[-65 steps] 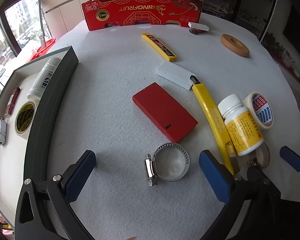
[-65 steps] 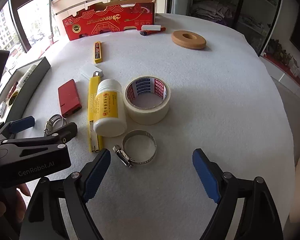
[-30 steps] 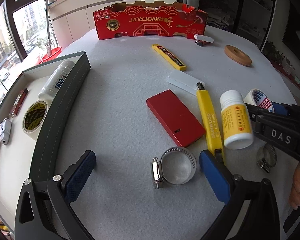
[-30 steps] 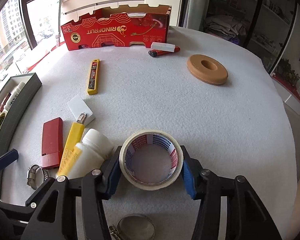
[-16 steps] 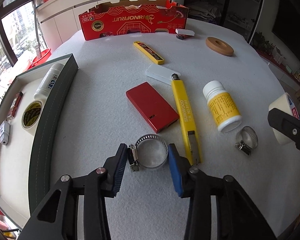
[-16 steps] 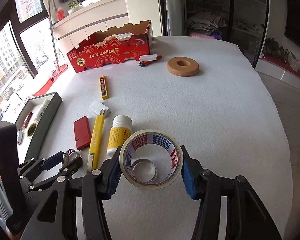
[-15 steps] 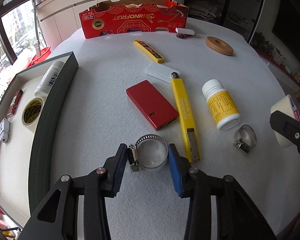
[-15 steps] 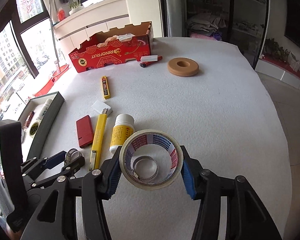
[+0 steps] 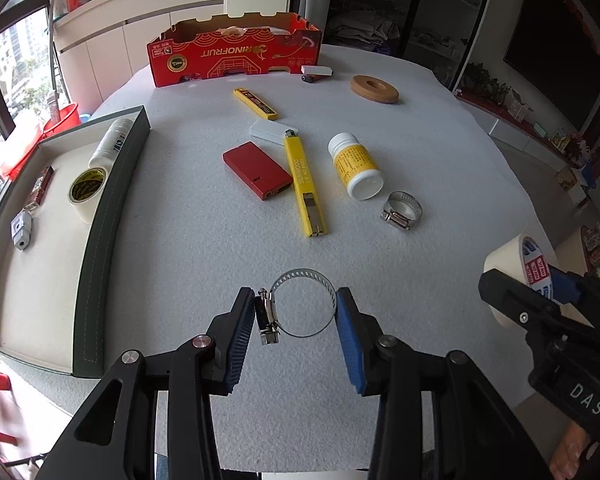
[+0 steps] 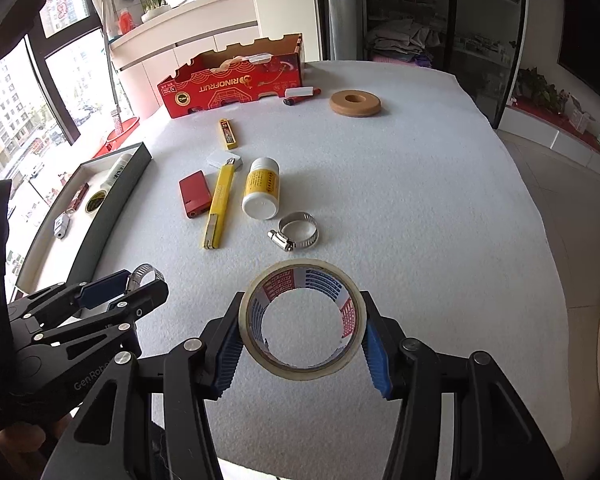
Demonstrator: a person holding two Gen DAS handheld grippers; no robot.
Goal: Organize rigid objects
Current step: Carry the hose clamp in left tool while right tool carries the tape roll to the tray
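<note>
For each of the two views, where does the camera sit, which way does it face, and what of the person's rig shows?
Left wrist: sits behind the left tongs, looking forward over the table; they clamp a hose clamp, with the right tongs at the right edge.
Right wrist: sits behind the right tongs, facing likewise; they clamp a tape roll, with the left tongs lower left.
Shared: red box, yellow knife, white bottle, tray.
</note>
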